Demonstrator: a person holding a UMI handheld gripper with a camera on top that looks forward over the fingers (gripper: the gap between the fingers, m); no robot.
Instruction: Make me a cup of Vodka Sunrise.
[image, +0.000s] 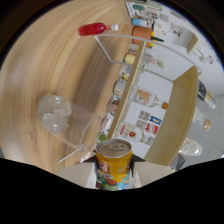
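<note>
Yellow metal juice can (114, 162) clamped between gripper (114, 176) fingers, view rolled sideways; clear plastic cup with ice (66, 121) just ahead, slightly aside.

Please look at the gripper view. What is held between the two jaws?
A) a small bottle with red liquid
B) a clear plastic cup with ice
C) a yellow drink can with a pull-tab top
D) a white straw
C: the yellow can sits between the jaws of the gripper, which press on its sides; the clear cup and the red bottle are on the wooden table beyond.
</note>
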